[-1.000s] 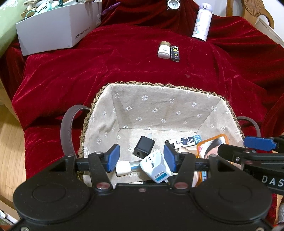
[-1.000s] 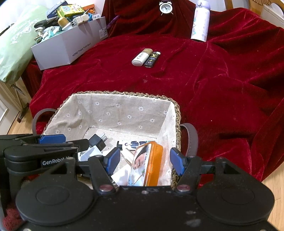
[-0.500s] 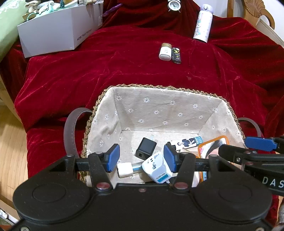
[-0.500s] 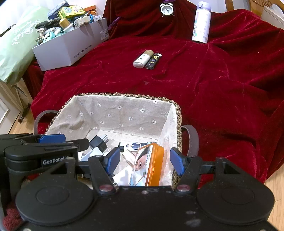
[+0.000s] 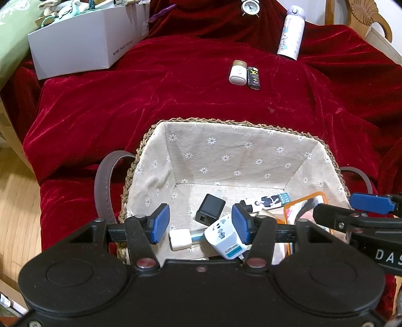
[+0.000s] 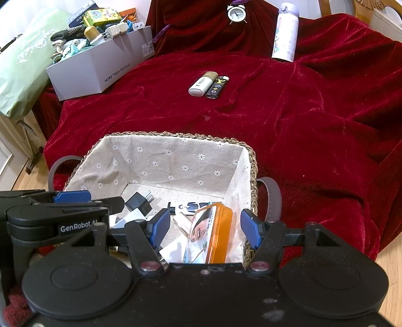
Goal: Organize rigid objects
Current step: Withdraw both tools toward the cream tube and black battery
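My left claw hangs spread over the near edge of the lined basket, gripping nothing. My right claw is spread too, beside it. Inside the basket: black charger, white travel adapter, small white plug, orange-rimmed case leaning, possibly against the right wall. On the red-draped bench, well apart: white lighter touching black lighter, bottle, clock, grey box.
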Available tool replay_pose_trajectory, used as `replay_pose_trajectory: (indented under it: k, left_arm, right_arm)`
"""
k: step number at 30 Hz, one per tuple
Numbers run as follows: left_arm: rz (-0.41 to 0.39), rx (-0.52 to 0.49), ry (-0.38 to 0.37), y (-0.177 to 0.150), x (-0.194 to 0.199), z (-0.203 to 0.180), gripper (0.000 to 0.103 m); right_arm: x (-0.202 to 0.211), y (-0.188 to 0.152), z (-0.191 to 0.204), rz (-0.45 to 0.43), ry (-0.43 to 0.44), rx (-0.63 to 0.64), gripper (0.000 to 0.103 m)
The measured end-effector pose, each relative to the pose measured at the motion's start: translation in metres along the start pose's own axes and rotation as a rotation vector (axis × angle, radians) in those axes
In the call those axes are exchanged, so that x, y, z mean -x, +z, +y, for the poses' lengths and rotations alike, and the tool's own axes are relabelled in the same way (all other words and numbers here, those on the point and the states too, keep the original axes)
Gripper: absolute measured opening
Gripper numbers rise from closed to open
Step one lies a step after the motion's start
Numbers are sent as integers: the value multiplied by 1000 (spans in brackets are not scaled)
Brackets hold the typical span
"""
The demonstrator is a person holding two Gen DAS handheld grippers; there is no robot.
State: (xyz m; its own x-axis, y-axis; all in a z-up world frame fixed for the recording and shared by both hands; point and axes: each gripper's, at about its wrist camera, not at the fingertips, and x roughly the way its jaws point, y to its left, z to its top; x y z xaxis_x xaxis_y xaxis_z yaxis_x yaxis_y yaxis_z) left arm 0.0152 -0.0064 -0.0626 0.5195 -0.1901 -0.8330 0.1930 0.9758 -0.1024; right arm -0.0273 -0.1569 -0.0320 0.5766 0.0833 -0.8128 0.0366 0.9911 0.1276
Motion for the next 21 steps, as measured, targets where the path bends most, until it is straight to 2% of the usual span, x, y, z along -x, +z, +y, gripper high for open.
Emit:
replay_pose_trajectory:
  k: [6, 10, 14, 17, 21]
  left_arm:
    - [-27, -14, -1, 4, 6, 0, 53]
    - [-55, -32, -7, 20, 9, -1, 53]
    - [-119, -46, 0, 53, 14, 2, 55]
    - [-158, -55, 23, 84, 7, 4, 59]
    - [-142, -64, 35, 122, -19, 0, 59]
  right_arm:
    - [5, 9, 4, -47, -19, 53, 62]
    - [7, 38, -4, -101, -11, 36, 62]
    - [-5, 82, -14, -153, -48, 32, 62]
    - [-28, 116, -24, -151, -71, 24, 59]
    - [-65, 150, -35, -118, -108, 9, 59]
